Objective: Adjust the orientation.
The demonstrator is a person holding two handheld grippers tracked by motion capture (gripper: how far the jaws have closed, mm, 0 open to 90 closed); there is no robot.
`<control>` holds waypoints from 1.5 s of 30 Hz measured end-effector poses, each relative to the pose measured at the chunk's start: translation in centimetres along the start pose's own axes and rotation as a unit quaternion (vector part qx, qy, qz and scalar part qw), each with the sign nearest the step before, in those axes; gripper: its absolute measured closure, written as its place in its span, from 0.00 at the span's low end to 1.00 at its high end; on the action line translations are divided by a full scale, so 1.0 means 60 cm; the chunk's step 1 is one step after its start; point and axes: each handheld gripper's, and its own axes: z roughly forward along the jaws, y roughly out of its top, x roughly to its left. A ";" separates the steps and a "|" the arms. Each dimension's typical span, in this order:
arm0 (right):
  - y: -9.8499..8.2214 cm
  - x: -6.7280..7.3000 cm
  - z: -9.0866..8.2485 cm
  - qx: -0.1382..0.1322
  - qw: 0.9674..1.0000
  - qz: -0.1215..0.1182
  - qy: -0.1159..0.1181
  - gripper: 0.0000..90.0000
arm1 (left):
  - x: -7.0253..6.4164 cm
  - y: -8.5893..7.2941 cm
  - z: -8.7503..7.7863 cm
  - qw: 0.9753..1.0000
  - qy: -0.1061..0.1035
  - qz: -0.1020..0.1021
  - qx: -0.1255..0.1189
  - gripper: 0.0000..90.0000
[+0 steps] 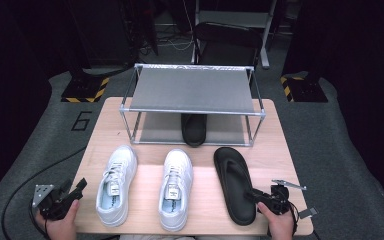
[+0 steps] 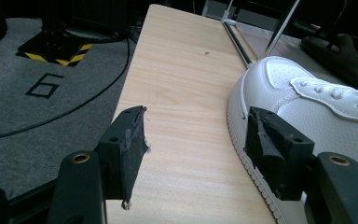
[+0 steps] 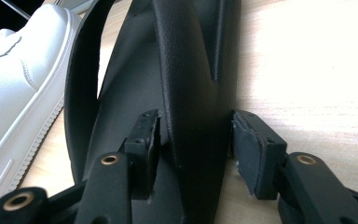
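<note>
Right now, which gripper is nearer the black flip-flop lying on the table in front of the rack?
Right. The right gripper has its jaws astride the flip-flop; the left gripper sits beyond both white sneakers.

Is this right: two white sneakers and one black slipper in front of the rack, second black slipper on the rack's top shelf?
Not quite. The second black slipper sits under the top shelf, on the rack's lower level, as the high view shows. The rest holds: two white sneakers and one black slipper lie in front of the rack.

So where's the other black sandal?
In the high view the second black sandal lies on the rack's lower shelf, behind the white sneakers.
</note>
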 end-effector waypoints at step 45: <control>-0.011 0.012 -0.003 -0.033 0.999 0.017 0.005 0.71 | -0.005 0.003 0.011 1.000 -0.007 0.002 0.000 0.42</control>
